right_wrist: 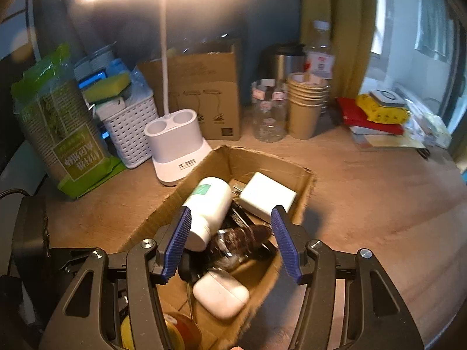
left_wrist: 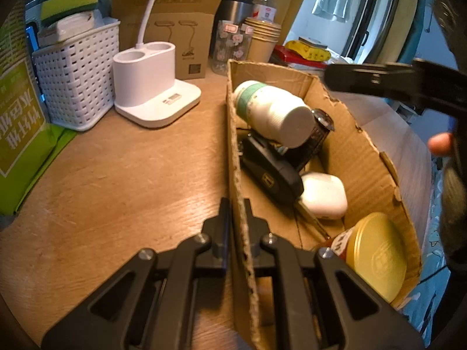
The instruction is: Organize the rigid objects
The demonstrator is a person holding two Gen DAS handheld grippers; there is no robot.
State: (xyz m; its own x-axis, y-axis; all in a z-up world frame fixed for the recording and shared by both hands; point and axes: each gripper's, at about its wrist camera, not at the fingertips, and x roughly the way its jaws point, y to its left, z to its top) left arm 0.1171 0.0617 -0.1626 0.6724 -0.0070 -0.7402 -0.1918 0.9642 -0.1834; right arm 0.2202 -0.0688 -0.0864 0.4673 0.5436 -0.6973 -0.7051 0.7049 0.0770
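Note:
An open cardboard box [left_wrist: 359, 151] lies on the wooden desk. It holds a white bottle [left_wrist: 271, 113] on its side, a black car key [left_wrist: 271, 172], a white earbud case [left_wrist: 324, 195], a dark watch [left_wrist: 321, 119] and a yellow-lidded tin [left_wrist: 379, 256]. My left gripper [left_wrist: 236, 207] is shut on the box's left wall, one finger on each side. My right gripper [right_wrist: 232, 230] hovers open over the box [right_wrist: 233, 157], nothing pressed between its blue pads [right_wrist: 181, 233]. Below it lie the bottle [right_wrist: 208, 207], the watch [right_wrist: 239, 239], the earbud case [right_wrist: 220, 293] and a white charger block [right_wrist: 267, 195].
Left of the box stand a white lamp base [left_wrist: 151, 87], a white basket [left_wrist: 78, 78] and a green bag [left_wrist: 20, 122]. Behind are a brown carton [right_wrist: 210, 99], a glass jar [right_wrist: 267, 110], stacked paper cups [right_wrist: 306, 102] and red and yellow items [right_wrist: 376, 113]. Bare desk [right_wrist: 379, 204] lies right of the box.

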